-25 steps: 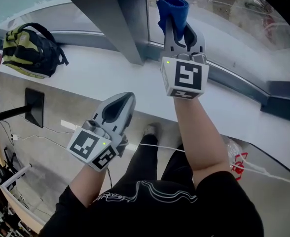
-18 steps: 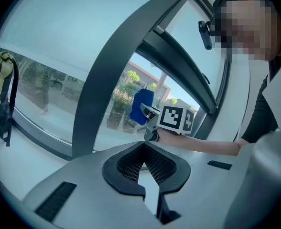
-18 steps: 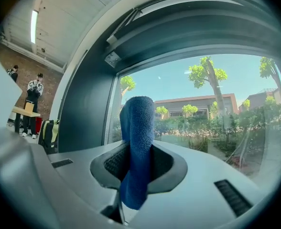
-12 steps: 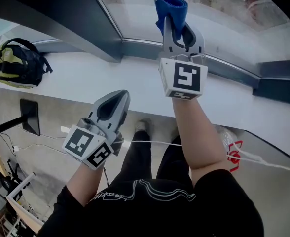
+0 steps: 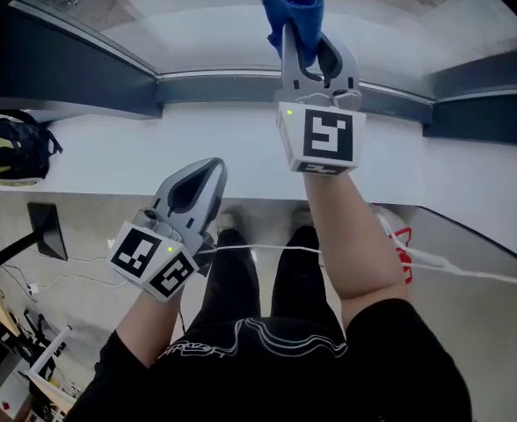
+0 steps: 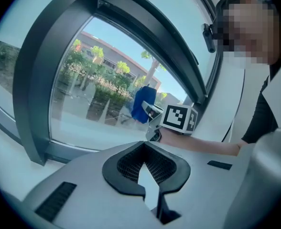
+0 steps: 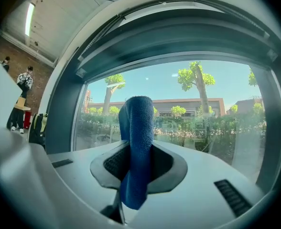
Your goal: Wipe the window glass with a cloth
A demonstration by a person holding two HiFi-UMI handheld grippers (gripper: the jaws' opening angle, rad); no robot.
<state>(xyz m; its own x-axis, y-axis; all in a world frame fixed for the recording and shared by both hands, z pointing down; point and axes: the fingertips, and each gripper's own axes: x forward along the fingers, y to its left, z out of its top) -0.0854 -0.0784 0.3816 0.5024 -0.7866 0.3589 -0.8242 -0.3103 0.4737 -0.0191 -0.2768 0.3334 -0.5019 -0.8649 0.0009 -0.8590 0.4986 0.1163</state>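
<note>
Cloth, blue, is clamped upright between the jaws of the right gripper, with its folded top standing above the jaw tips and a short tail hanging below them. In the right gripper view the cloth fills the jaw gap and faces the glass head-on. It is raised close to the glass; I cannot tell whether it touches. The left gripper is held lower, farther back from the glass and off to the left of the cloth. Its own view shows the left gripper with jaws closed together and nothing between them, pointing at the glass. A white sill runs directly below the glass. A backpack sits on the sill, well left of the glass.
</note>
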